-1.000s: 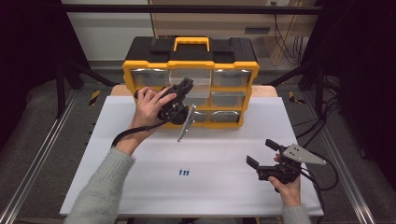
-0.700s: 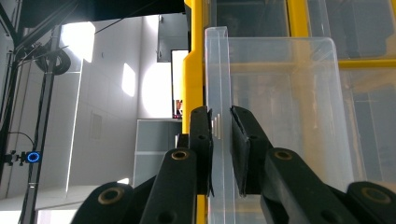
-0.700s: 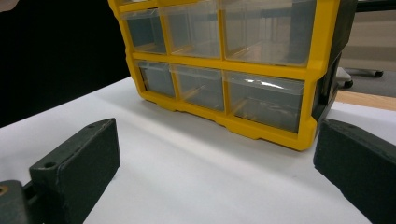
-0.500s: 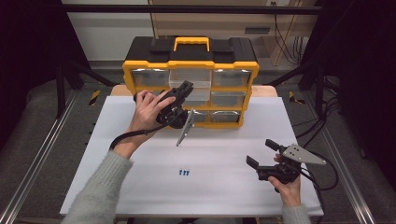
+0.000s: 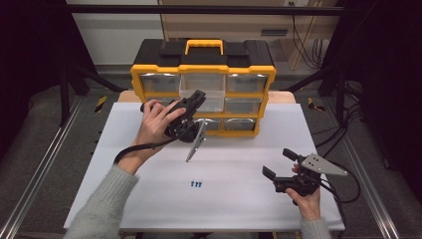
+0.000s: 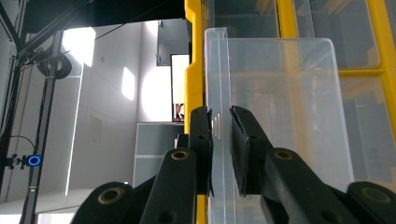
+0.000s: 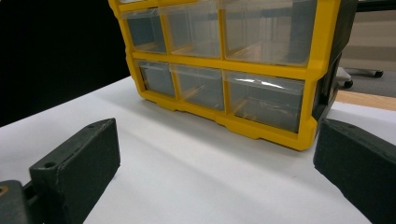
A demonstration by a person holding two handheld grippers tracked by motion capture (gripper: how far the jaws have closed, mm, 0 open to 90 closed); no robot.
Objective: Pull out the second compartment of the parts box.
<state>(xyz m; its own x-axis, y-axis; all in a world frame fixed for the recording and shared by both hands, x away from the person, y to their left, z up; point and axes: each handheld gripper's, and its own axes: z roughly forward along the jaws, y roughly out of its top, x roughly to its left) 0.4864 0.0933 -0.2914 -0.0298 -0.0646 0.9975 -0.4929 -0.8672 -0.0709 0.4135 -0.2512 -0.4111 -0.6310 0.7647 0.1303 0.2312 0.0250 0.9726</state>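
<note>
left gripper (image 5: 195, 98): jaws closed on the front wall of the clear drawer (image 5: 203, 93); in the left gripper view one pad sits on each side of that wall (image 6: 219, 126)
drawer position: top row, middle slot of the yellow organizer box (image 5: 203, 69), pulled partway out toward the person
right gripper (image 5: 280, 163): jaws wide apart, nothing between them, resting low at the right of the white table (image 5: 124, 149), well apart from the box
blue bits (image 5: 196, 183): small cluster on the table in front of the box, between the two hands; too small to say what they are
risk 1: grip is only on a thin, slick plastic wall; an off-axis pull could let the pads slip off
risk 2: pulled too far, the drawer leaves its slot and drops or tips; contents can't be seen, so a spill is possible
risk 3: nothing braces the box; a sticking drawer could drag the whole box forward on the table
risk 4: the left gripper's cable (image 5: 144, 147) trails across the table; a sweep could scatter the blue bits
count, boxes: one, with one yellow handle (image 5: 204, 46) on top
count, drawers: nine fronts in a three-by-three grid, one of them pulled out
count, grippers: two
count, blue bits: looks like three, not certain
</note>
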